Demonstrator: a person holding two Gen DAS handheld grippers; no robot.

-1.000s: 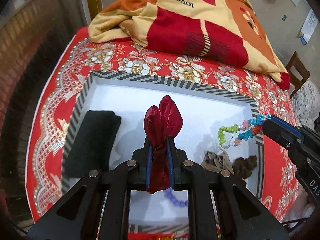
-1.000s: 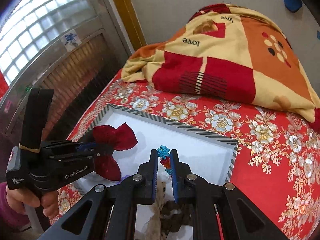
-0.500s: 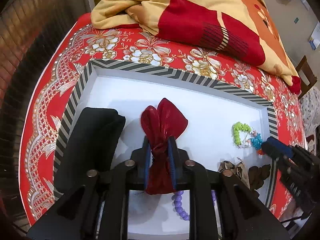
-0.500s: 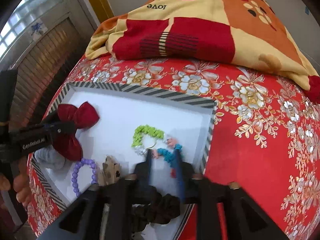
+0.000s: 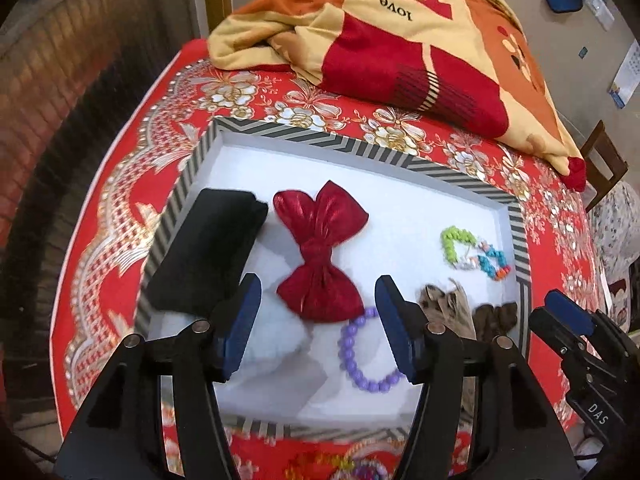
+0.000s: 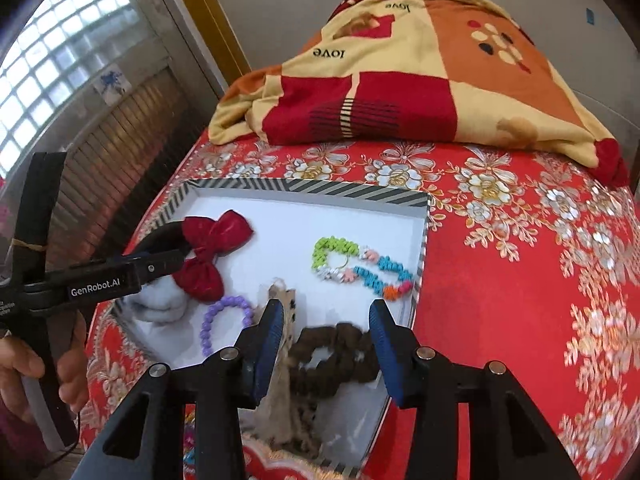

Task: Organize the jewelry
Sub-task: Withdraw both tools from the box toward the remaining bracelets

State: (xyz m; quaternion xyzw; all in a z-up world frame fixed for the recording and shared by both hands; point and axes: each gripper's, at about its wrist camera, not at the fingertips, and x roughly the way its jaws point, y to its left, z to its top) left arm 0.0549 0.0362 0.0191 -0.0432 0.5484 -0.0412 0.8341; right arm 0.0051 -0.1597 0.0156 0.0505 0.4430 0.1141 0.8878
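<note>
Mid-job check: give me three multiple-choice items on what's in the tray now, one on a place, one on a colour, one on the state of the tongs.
1. Where does the red bow lie?
A. on the blanket
B. in the tray, beside the black pouch
C. on the floor

2. What colour is the plain round-bead bracelet?
A. purple
B. yellow
C. black

3. How are the left tongs?
A. shut on the bow
B. shut on the bracelet
C. open

Answers: B, the bow rests on the white tray floor next to the pouch; A, its beads are purple; C, the pads stand apart, holding nothing.
</note>
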